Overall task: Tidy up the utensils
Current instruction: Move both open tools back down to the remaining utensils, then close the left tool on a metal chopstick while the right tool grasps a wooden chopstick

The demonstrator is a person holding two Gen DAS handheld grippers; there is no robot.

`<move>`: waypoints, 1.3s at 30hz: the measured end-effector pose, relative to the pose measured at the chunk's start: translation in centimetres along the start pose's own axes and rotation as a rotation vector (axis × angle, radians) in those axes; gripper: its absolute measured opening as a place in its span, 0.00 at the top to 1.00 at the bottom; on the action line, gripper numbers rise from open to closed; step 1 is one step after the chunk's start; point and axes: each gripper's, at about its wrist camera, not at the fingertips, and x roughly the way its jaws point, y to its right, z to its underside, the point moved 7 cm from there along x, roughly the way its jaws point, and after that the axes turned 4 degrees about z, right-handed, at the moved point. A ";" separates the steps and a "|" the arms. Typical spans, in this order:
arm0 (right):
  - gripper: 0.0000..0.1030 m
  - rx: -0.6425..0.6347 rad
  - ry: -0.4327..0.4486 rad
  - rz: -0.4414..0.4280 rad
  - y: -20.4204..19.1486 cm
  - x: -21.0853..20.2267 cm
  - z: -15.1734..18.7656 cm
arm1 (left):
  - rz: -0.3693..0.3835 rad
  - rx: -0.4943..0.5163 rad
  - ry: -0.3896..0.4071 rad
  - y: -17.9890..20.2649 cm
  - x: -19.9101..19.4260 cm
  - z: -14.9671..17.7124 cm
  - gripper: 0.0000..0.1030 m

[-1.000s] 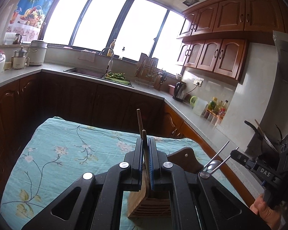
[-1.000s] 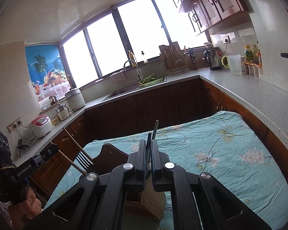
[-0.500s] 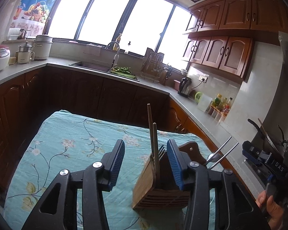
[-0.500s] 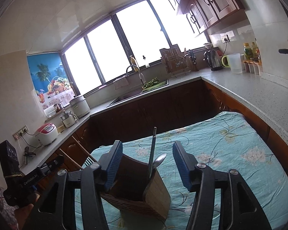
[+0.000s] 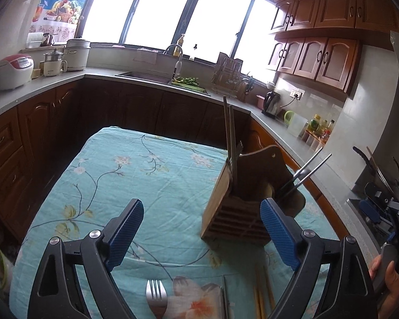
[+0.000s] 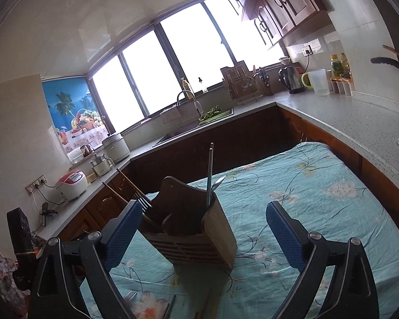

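Both claws, left (image 5: 201, 226) and right (image 6: 203, 227), have just been opening wide and hold nothing; the wooden holder (image 5: 242, 207) with sticks stands on the blue cloth (image 5: 146, 186)

Daylight pours in through the wide windows (image 5: 173, 10), which are blown out to plain white with no detail behind the glass; the ceiling and pale walls catch it softly, while the dark lower cabinets (image 5: 98, 111) stay dim and murky; the floral cloth (image 5: 135, 175) is evenly lit, with only a faint shadow beside the wooden holder (image 6: 199, 231); fisheye bending curves every straight edge, the corners fall to black, and both views look slightly soft.
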 end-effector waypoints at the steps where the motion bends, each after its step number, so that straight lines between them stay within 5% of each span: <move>1: 0.06 0.004 -0.010 0.002 0.2 -0.3 0.6 | -0.004 0.000 -0.013 0.0 -0.5 0.6 0.13; 24: 0.04 -0.042 -0.202 0.055 0.7 -5.5 12.0 | -0.020 -0.036 -0.164 -1.0 -8.7 9.0 0.13; 39: 0.04 -0.060 -0.229 0.058 0.3 -5.1 13.4 | -0.014 -0.012 -0.190 0.3 -8.6 9.7 0.13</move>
